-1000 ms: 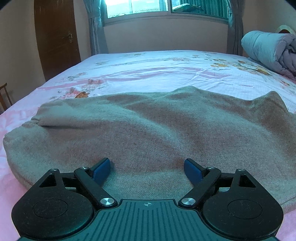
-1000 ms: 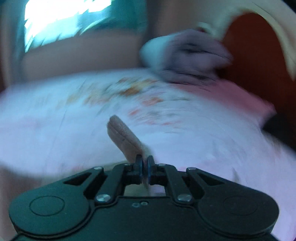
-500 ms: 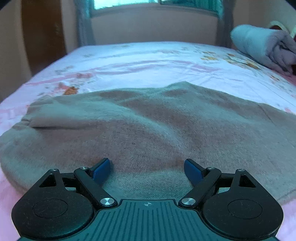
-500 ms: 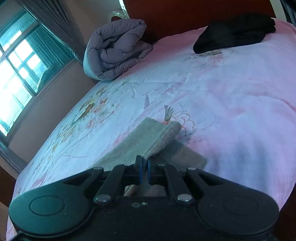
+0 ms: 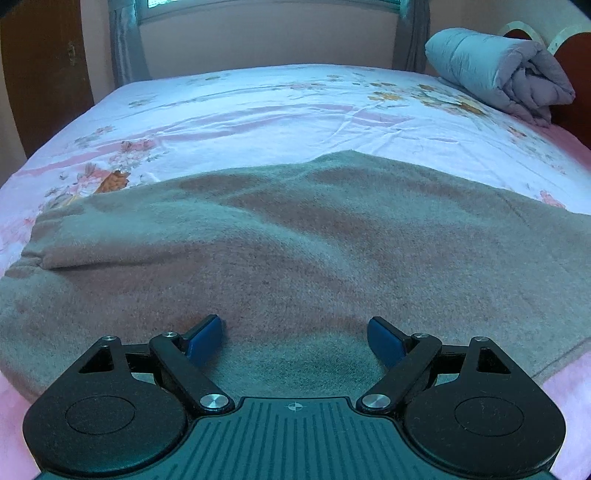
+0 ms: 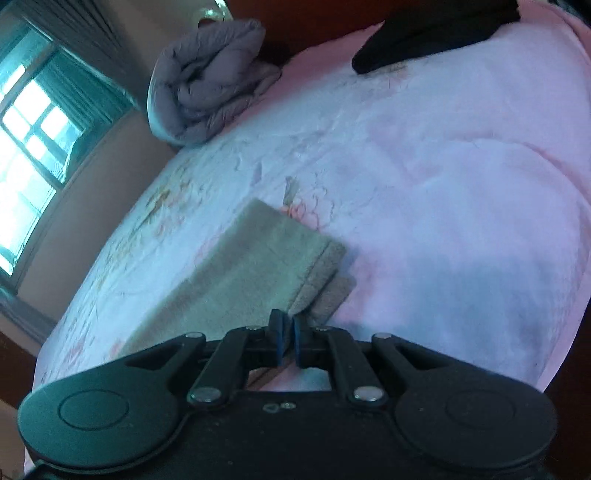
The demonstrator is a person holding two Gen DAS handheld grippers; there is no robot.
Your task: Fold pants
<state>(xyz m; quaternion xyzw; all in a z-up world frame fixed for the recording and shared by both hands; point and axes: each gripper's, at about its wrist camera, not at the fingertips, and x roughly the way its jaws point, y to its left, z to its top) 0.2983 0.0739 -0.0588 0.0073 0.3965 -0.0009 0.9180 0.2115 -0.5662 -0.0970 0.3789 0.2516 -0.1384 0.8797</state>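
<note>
We hold the left gripper (image 5: pixel 295 341) low over the pants (image 5: pixel 295 240), its jaws spread wide with fleece between and ahead of them; the cloth runs off both sides of view; beyond it lies the floral bed (image 5: pixel 266 107), then a rolled duvet (image 5: pixel 502 74) far right. On the right gripper (image 6: pixel 289 336) the jaws stand nearly together; we cannot tell whether they pinch the pants (image 6: pixel 258 266) hem just ahead; its near edge is hidden behind them; farther off, a dark garment (image 6: pixel 436 33), partly cut off.

The bed (image 5: pixel 280 110), in a pink floral sheet, carries the grey-brown pants (image 5: pixel 295 251), a rolled duvet (image 5: pixel 498 70) and a black garment (image 6: pixel 436 33).
</note>
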